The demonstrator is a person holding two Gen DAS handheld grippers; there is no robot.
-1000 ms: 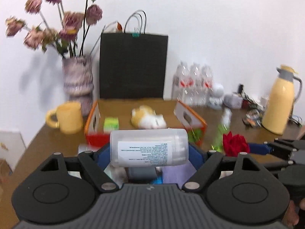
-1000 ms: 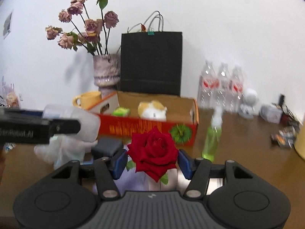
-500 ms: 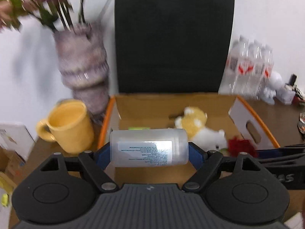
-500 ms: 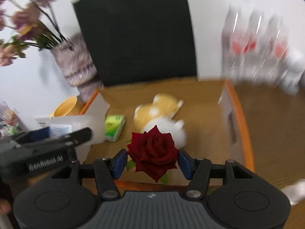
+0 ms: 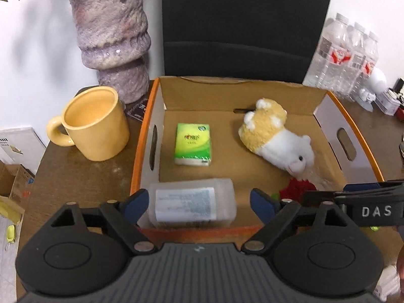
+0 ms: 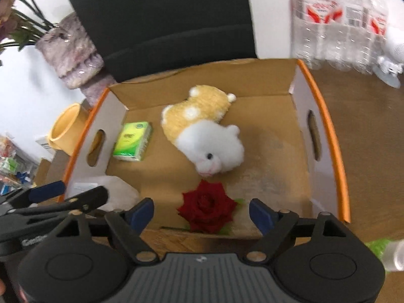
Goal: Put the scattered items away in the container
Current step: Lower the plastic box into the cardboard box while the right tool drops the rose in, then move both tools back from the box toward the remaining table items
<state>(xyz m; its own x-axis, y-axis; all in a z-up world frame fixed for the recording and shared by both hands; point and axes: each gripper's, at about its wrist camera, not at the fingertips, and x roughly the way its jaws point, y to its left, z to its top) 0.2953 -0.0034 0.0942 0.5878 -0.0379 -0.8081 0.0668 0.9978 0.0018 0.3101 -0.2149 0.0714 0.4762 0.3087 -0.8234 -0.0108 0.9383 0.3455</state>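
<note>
An orange-rimmed cardboard box stands on the brown table. On its floor lie a green tissue pack and a yellow-and-white plush toy. A clear plastic jar with a white label lies in the front left corner, loose between the spread fingers of my open left gripper. A red rose lies by the front wall, free of my open right gripper, which hovers just above it.
A yellow mug and a purple vase stand left of the box. A black paper bag rises behind it. Water bottles and small clutter sit at the right. A green spray bottle shows at the right edge.
Both grippers have opened over the box. The jar has dropped from the left gripper into the front left corner, and the rose has dropped from the right gripper onto the box floor.
</note>
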